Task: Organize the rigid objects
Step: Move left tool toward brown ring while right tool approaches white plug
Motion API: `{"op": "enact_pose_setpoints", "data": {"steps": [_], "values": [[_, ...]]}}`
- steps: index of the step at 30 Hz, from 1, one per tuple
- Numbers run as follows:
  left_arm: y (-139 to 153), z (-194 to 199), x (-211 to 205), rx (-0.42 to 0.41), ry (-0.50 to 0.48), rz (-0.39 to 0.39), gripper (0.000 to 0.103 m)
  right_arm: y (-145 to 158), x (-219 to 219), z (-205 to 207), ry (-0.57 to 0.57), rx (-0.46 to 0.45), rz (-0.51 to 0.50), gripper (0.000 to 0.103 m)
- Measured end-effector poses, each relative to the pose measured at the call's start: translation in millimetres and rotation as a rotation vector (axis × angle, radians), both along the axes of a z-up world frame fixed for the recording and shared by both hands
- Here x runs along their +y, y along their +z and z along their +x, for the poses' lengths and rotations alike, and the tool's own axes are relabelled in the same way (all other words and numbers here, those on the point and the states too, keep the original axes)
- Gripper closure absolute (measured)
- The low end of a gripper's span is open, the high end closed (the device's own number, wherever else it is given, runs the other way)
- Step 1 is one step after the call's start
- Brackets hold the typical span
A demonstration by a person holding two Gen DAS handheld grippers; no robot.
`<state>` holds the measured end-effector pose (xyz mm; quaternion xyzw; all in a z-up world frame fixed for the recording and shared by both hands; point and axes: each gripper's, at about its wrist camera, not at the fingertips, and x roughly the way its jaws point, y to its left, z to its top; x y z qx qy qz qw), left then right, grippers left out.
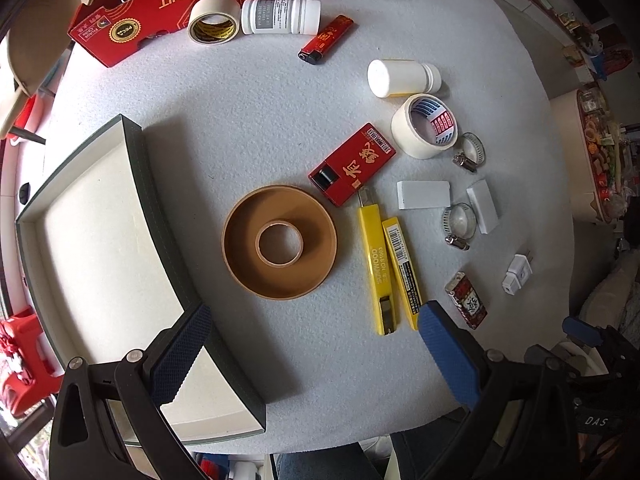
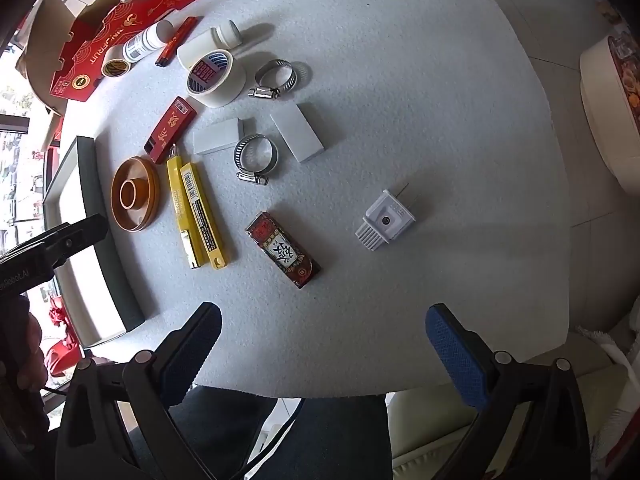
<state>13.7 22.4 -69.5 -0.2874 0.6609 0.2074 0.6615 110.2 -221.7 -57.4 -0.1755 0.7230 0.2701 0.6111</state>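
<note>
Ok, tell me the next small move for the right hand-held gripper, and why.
Probably lower the right hand-held gripper onto the patterned lighter. Its jaws are open and empty, that lighter lies nearest ahead of them with free space around it, and the open box holds nothing yet.

You had the open box (image 1: 92,216) at the table's (image 1: 256,128) left edge, the round dish (image 1: 280,242) just right of it. Two utility knives (image 1: 390,264) lay side by side right of the dish, touching, it seemed. Behind them lay the flat case (image 1: 352,164); farther right, two blocks (image 2: 256,132) flanked a hose clamp (image 2: 255,156). The plug adapter (image 2: 386,220) lay well apart, rightmost.
</note>
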Motion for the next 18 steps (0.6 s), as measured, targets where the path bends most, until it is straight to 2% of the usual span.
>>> {"op": "enact_pose_setpoints", "data": {"steps": [3, 9, 11, 18], "values": [[-12.1, 7.2, 1.5, 0.026, -0.025, 0.041, 0.000, -6.6, -2.4, 4.9, -0.030, -0.006, -0.004, 0.000], [-32.3, 9.5, 10.9, 0.052, -0.011, 0.058, 0.000, -15.3, -18.7, 26.1, -0.053, -0.037, -0.046, 0.000], [-36.5, 8.7, 12.5, 0.057, -0.009, 0.063, 0.000, -33.4, -8.8, 28.4, -0.052, -0.060, -0.035, 0.000], [-52.3, 4.6, 17.2, 0.081, -0.023, 0.093, 0.000, -60.4, -16.4, 35.3, -0.085, -0.052, -0.029, 0.000]]}}
